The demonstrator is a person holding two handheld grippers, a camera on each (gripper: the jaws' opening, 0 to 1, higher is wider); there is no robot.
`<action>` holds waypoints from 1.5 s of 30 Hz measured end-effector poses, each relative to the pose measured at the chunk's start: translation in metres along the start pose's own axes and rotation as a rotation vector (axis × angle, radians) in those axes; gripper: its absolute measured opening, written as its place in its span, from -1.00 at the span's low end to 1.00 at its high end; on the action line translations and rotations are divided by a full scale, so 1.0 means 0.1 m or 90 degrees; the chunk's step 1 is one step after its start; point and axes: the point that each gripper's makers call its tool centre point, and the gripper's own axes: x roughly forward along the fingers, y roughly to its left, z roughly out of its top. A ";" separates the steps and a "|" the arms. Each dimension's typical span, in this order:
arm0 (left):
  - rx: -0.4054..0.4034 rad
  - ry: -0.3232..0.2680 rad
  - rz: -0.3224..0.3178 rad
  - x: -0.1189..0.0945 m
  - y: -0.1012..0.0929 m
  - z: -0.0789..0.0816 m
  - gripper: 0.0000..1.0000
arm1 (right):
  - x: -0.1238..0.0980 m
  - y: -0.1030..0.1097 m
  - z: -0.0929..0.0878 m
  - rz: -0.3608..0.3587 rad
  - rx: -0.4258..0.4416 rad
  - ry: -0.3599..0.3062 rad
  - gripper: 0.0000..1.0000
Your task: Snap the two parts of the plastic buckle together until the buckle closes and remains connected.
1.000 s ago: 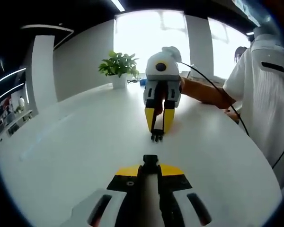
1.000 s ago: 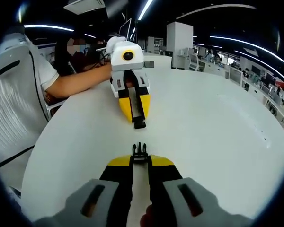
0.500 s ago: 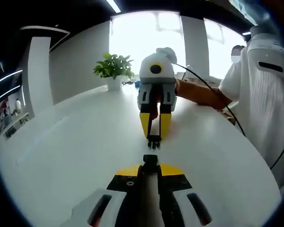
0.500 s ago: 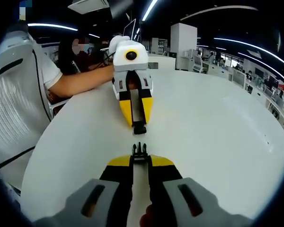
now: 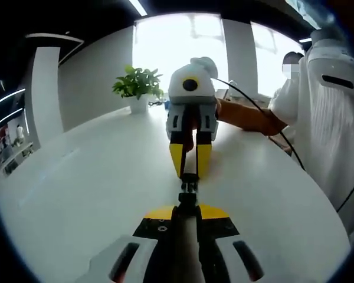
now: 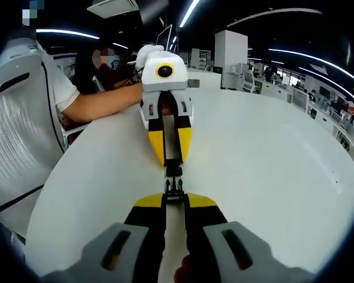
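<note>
Presently, the left tool [image 5: 187, 207] was clenched on the socket half of the black buckle [image 5: 187, 201], and the right tool [image 6: 174, 199] was clenched on the pronged half [image 6: 174, 187]. Both tools faced each other tip to tip just above the white tabletop [image 5: 94, 194]. The two halves met end to end; whether they were latched could not be told. A potted plant [image 5: 137, 87] stood at the far edge of the tabletop.

Each view looks low along its own tongs across the white surface [image 5: 76, 194], facing the opposite tongs very near, head-on. The left gripper view faces bright windows, the right one the office; both share the surface strip between them
</note>
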 end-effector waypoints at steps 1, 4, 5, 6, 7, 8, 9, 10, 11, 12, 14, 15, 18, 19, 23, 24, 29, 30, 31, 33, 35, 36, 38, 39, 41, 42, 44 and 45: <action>0.001 0.001 0.001 0.00 0.00 0.00 -0.76 | 0.00 0.00 0.00 0.000 -0.001 0.000 -0.76; 0.005 0.003 0.001 0.00 0.00 0.00 -0.76 | 0.00 0.00 0.00 -0.001 -0.002 0.000 -0.76; 0.004 0.001 0.000 0.00 -0.01 0.01 -0.76 | 0.01 0.00 0.01 0.000 -0.001 -0.002 -0.76; 0.004 0.000 0.000 0.01 -0.01 0.01 -0.76 | 0.01 0.00 0.01 0.000 -0.002 -0.001 -0.76; 0.004 0.001 0.000 0.01 -0.01 0.00 -0.76 | 0.01 0.00 0.01 0.000 -0.002 -0.001 -0.76; 0.003 0.002 0.000 0.02 -0.01 0.00 -0.76 | 0.01 0.01 0.01 0.002 -0.001 -0.002 -0.76; 0.004 0.003 0.000 0.03 -0.01 0.00 -0.76 | 0.03 0.02 0.01 0.002 -0.001 -0.003 -0.76; 0.006 0.004 -0.002 0.03 -0.02 0.00 -0.76 | 0.04 0.03 0.00 0.004 -0.007 0.003 -0.76; 0.007 0.005 -0.002 0.04 -0.02 0.00 -0.76 | 0.05 0.03 0.00 0.003 -0.006 0.003 -0.76; 0.006 0.005 -0.002 0.03 -0.02 0.00 -0.76 | 0.04 0.03 0.00 0.003 -0.005 0.000 -0.76; 0.005 0.003 -0.003 0.03 -0.02 0.00 -0.76 | 0.04 0.06 0.00 0.005 -0.008 0.000 -0.76; 0.006 0.003 -0.004 0.03 -0.02 0.00 -0.76 | 0.04 0.06 0.00 0.004 -0.011 0.001 -0.76; 0.007 0.003 -0.005 0.03 -0.02 0.00 -0.76 | 0.04 0.08 -0.01 0.004 -0.011 0.002 -0.76; 0.008 0.005 -0.005 0.02 -0.02 0.00 -0.76 | 0.03 0.08 -0.01 0.003 -0.012 0.003 -0.76; 0.010 0.009 -0.003 0.02 -0.03 0.00 -0.76 | 0.02 0.08 -0.01 0.000 -0.013 0.003 -0.76; 0.011 0.008 -0.003 0.02 -0.03 0.00 -0.76 | 0.02 0.07 -0.01 0.001 -0.013 0.003 -0.76; 0.011 0.012 -0.002 0.02 -0.04 0.01 -0.76 | 0.03 0.08 -0.01 0.003 -0.012 0.004 -0.76; 0.011 0.013 -0.002 0.03 -0.04 0.00 -0.76 | 0.03 0.08 -0.01 0.004 -0.012 0.004 -0.76; 0.011 0.014 -0.003 0.03 -0.05 0.00 -0.76 | 0.03 0.09 -0.01 0.005 -0.012 0.003 -0.76; 0.013 0.015 -0.002 0.03 -0.05 0.00 -0.76 | 0.03 0.09 -0.01 0.005 -0.013 0.004 -0.76; 0.012 0.015 -0.004 0.03 -0.05 0.01 -0.76 | 0.03 0.08 -0.01 0.005 -0.014 0.005 -0.76; 0.012 0.015 -0.004 0.03 -0.05 0.01 -0.76 | 0.03 0.08 -0.01 0.005 -0.015 0.005 -0.76; 0.011 0.015 -0.004 0.04 -0.05 0.01 -0.76 | 0.03 0.08 -0.01 0.005 -0.014 0.005 -0.76; 0.011 0.015 -0.004 0.04 -0.06 0.01 -0.76 | 0.03 0.07 -0.01 0.005 -0.014 0.005 -0.76; 0.011 0.016 -0.004 0.04 -0.06 0.01 -0.76 | 0.03 0.07 -0.01 0.005 -0.013 0.005 -0.76; 0.011 0.017 -0.003 0.04 -0.06 0.01 -0.76 | 0.03 0.07 -0.01 0.005 -0.012 0.005 -0.76; 0.014 0.018 -0.003 0.04 -0.06 0.01 -0.76 | 0.03 0.07 -0.01 0.006 -0.012 0.005 -0.76; 0.014 0.019 -0.003 0.05 -0.06 0.01 -0.76 | 0.03 0.07 -0.01 0.007 -0.012 0.006 -0.76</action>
